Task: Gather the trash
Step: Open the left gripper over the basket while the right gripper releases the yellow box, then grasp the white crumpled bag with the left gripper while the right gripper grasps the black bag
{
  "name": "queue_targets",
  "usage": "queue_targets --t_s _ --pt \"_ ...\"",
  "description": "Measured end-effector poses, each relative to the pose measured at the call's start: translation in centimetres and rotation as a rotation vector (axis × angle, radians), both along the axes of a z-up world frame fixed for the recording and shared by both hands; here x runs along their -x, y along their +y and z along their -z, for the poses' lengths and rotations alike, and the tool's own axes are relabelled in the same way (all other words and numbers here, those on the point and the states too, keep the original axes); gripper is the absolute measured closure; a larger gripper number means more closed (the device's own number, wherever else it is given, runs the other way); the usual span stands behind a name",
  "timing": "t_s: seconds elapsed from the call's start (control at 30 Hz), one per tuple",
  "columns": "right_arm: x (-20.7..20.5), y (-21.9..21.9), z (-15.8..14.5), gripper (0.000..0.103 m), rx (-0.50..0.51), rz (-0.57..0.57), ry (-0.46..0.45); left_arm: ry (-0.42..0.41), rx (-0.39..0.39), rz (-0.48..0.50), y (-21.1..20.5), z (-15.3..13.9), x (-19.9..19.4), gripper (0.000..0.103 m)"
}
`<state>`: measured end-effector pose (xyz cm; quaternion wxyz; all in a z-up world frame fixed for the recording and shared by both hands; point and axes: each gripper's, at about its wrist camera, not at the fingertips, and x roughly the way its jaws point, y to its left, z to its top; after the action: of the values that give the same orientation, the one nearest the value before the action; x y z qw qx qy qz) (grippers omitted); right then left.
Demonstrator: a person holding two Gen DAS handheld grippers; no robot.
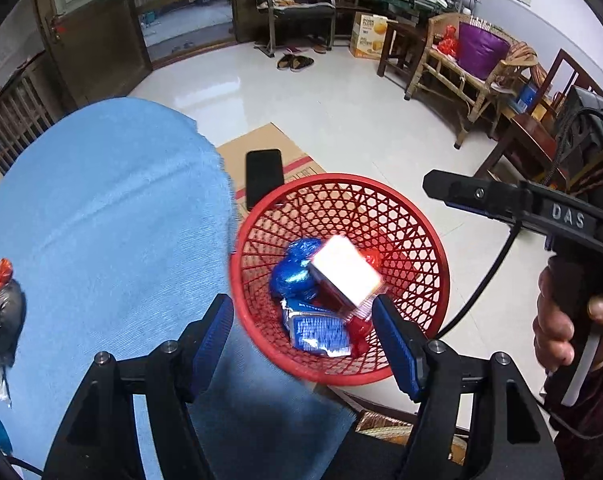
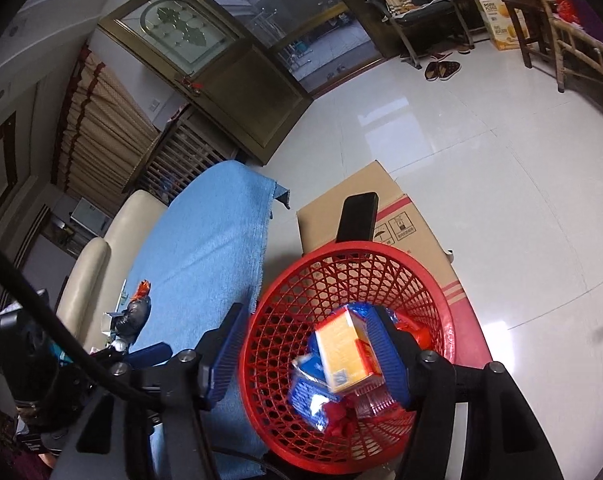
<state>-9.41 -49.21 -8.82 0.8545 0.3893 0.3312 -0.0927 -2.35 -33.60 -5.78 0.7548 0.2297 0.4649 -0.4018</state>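
Observation:
A red mesh basket [image 1: 417,240] stands on a cardboard box beside the blue-clothed table [image 1: 113,208]. Inside lie a blue foil wrapper [image 1: 291,272], a blue printed packet [image 1: 321,334] and red wrappers. An orange-and-white carton [image 2: 343,346] sits tilted in the basket mouth [image 2: 441,300], between my right gripper's [image 2: 307,312] spread jaws, close to the right-hand finger and clear of the left one. In the left wrist view the same carton [image 1: 345,274] looks blurred. My left gripper [image 1: 303,304] hangs open over the basket's near rim, empty. A black and red bundle [image 1: 5,312] lies on the cloth.
A black phone [image 1: 263,178] lies on the cardboard box [image 2: 385,184] behind the basket. A hand [image 1: 557,328] holds the right gripper's handle at the right, its cable trailing down. White tiled floor [image 2: 481,140], wooden chairs and a bench surround the spot.

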Motion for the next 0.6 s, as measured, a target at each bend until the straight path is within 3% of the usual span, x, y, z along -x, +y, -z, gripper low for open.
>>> queue_targets --t_s 0.13,0.27,0.6 --pt "-0.6 0.8 -0.7 0.038 0.021 -0.019 -0.005 -0.032 0.010 -0.044 3.1 -0.4 -0.2 0.031" --pt "-1.8 2.7 -1.5 0.038 0.047 -0.067 -0.001 -0.046 0.031 -0.148 8.0 -0.8 -1.5 0.031" --pt "-7.9 10.7 -3.3 0.038 0.092 -0.271 0.018 -0.106 0.051 -0.573 25.8 -0.4 -5.3 0.031"
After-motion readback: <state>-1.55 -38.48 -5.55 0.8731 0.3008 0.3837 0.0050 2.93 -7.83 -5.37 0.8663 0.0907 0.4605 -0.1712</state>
